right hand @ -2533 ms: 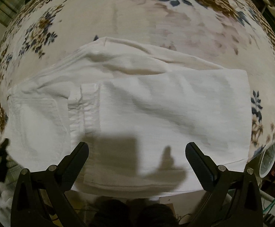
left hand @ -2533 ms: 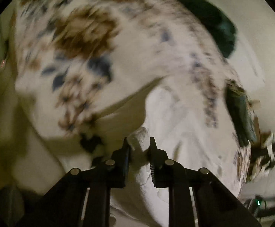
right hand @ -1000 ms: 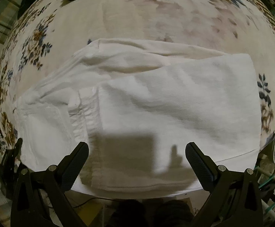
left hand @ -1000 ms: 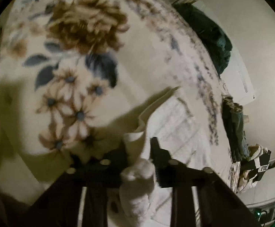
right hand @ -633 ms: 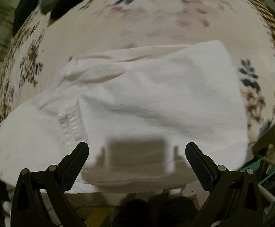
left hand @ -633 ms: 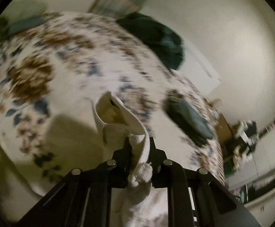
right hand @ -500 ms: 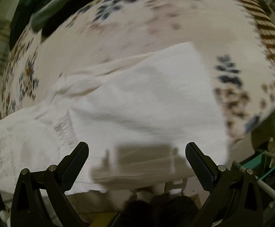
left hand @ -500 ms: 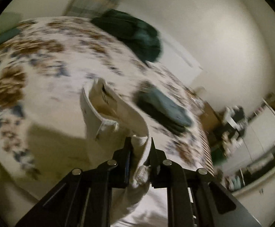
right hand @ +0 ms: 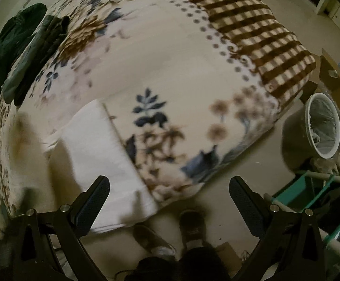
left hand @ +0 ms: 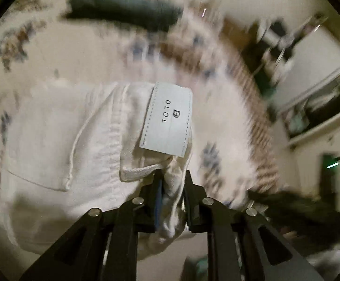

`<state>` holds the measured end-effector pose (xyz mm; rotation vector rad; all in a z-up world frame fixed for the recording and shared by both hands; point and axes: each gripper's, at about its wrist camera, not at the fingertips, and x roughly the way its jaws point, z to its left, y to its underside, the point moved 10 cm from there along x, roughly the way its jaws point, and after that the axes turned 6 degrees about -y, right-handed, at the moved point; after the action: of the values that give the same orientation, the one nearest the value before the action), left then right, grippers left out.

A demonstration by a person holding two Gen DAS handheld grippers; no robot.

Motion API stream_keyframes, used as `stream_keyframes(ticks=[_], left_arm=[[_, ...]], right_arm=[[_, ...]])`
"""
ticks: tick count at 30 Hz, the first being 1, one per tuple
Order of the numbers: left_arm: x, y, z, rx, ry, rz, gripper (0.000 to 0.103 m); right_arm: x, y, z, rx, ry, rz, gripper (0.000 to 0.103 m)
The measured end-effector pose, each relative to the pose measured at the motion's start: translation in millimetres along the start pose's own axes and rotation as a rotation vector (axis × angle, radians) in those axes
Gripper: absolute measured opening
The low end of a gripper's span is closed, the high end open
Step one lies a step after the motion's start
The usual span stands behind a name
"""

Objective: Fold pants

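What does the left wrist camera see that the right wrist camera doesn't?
Only the left wrist view shows the left gripper pinching the white pants at the waistband, with the pale brand label and a back pocket facing the camera.

Only the right wrist view shows the right gripper open and holding nothing, the person's shoes on the floor, a white bin, and the blanket's brown checked end.

Both show the white pants, the floral blanket under them, and dark green clothes lying farther back.
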<state>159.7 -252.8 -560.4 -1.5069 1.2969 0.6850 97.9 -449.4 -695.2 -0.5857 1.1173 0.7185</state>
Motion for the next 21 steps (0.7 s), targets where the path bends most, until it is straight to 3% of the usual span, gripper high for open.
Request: stream_keyframes(ticks=[2, 3, 5, 7, 10, 15, 17, 21], left_arm=[[7, 8, -6, -0.025, 0.023, 0.06, 0.016], [2, 6, -5, -0.028, 0.004, 0.053, 0.019], [-9, 6, -12, -0.01, 0.001, 0.053, 0.062], [-27, -5, -6, -0.034, 0.026, 0.036, 0.08], [-54, -19, 23, -0.066, -0.015, -0.018, 0.081], [-80, -32, 124, -0.154, -0.217, -0.067, 0.081], [-77, -26, 164, -0.185, -0.294, -0.034, 0.081], [-76, -16, 215, -0.239, -0.376, -0.005, 0.081]], right_arm=[[-2, -2, -1, -0.015, -0.008, 0.001, 0.103], [-4, -3, 0, -0.031, -0.02, 0.0, 0.103], [-3, -7, 12, -0.062, -0.059, 0.002, 0.103], [-3, -9, 23, -0.081, -0.106, 0.009, 0.103], [0, -11, 52, -0.111, -0.225, 0.04, 0.103], [33, -5, 125, -0.189, -0.418, 0.137, 0.103], [58, -3, 144, -0.198, -0.443, 0.172, 0.103], [108, 4, 162, -0.163, -0.449, 0.255, 0.103]])
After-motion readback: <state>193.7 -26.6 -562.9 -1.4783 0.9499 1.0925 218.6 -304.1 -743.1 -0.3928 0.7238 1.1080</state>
